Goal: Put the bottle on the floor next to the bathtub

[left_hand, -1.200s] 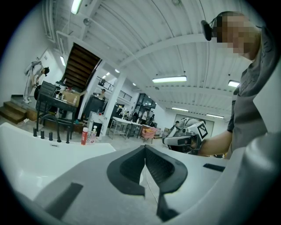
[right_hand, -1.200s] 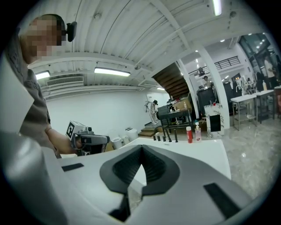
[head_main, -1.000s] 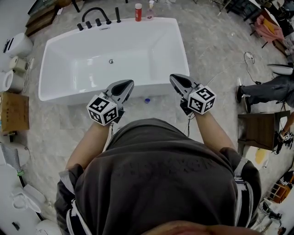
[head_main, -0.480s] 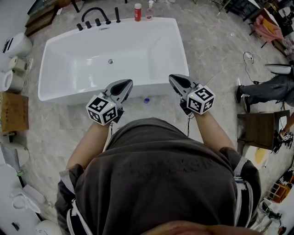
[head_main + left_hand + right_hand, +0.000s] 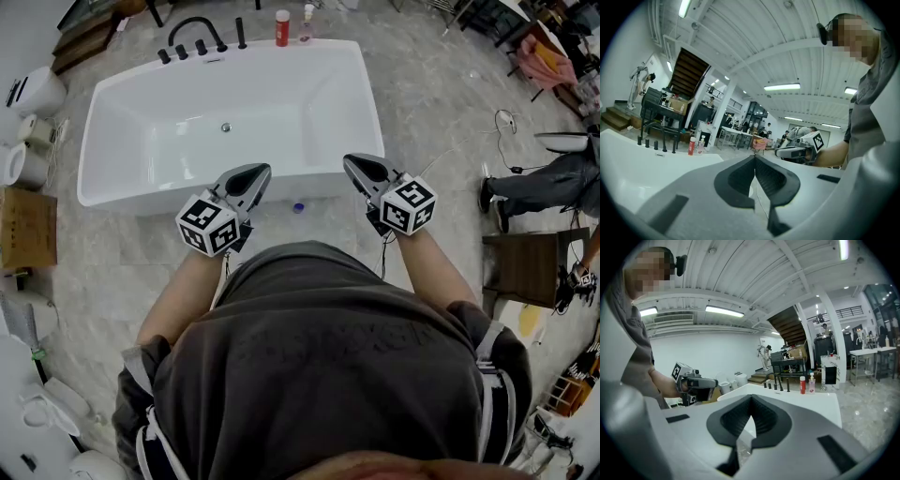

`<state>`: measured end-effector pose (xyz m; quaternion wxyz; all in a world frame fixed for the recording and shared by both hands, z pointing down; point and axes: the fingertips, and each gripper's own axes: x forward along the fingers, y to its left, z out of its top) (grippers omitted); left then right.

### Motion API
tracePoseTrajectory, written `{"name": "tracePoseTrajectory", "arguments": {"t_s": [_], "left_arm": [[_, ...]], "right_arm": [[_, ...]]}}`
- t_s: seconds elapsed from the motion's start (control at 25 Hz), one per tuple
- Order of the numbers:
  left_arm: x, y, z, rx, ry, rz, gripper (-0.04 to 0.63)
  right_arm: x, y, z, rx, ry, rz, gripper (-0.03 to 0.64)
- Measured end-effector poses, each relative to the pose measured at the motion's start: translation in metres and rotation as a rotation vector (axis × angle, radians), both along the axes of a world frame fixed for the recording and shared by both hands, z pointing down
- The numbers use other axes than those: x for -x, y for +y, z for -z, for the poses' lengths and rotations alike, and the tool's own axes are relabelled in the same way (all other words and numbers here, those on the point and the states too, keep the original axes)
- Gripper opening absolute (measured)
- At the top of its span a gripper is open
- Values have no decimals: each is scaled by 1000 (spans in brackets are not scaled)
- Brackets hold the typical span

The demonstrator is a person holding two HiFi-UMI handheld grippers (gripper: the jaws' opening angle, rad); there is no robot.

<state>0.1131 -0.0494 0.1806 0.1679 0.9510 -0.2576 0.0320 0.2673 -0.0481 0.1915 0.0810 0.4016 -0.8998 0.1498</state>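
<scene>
Two bottles are seen at the far end of the one white bathtub: a red bottle and, just beside it, a pale bottle with a pump top. Whether they stand on the rim or on the floor behind it cannot be told. Four short black fittings and one arched black spout are lined up to their left. One small blue object lies on the floor against the tub's near side.

Two grippers are held above the tub's near rim, well apart from the bottles. The left gripper is fully closed with nothing between its jaws, and so is the right gripper.

Compared with a second earlier, both grippers are hardly moved; only the whole scene has shifted slightly, so that the bottles are set a little nearer the top edge.
</scene>
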Motion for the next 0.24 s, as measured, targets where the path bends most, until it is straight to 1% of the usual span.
{"name": "tracePoseTrajectory", "arguments": {"t_s": [0.24], "left_arm": [[1,0,1,-1,1,4,6]], "right_arm": [[2,1,1,-5,13,9,-9]]}}
